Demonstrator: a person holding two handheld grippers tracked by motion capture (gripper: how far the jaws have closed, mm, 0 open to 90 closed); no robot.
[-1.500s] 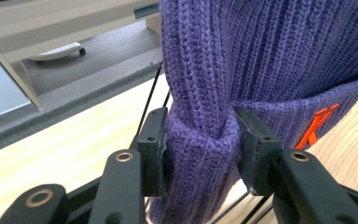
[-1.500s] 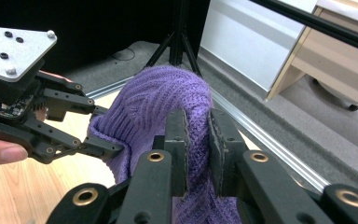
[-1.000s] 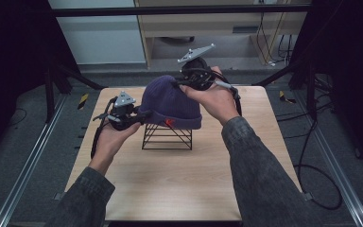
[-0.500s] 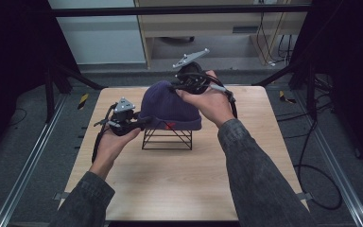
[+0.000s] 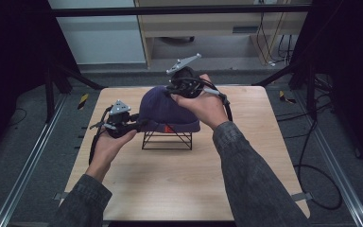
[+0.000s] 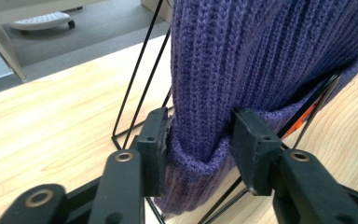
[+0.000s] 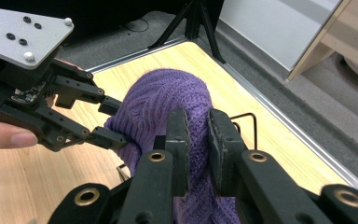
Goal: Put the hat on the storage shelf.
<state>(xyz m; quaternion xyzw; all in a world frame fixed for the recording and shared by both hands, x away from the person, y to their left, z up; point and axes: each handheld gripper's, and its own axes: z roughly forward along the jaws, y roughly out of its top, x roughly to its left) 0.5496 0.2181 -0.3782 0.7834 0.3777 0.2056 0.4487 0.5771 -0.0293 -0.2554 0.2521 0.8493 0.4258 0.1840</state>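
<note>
A purple knit beanie [image 5: 165, 111] sits over a black wire stand [image 5: 166, 140] at the middle of the table. My left gripper [image 5: 139, 124] is at the hat's left side, shut on the folded brim [image 6: 200, 156], which bulges between its jaws [image 6: 203, 140]. My right gripper [image 5: 172, 91] comes down on the far top of the hat, shut on a pinch of the crown [image 7: 196, 135]. In the right gripper view the beanie [image 7: 158, 102] spreads beyond the jaws, with the left gripper [image 7: 114, 123] holding its far side.
The wooden table [image 5: 170, 184] has bare room in front of and beside the stand. Thin wire legs [image 6: 140, 74] run close beside the left jaws, and a wire loop [image 7: 247, 116] sticks out by the right jaws. Cables trail from both grippers.
My right gripper has shifted a little left and down onto the hat's crown. The left gripper has stayed on the brim, barely moving.
</note>
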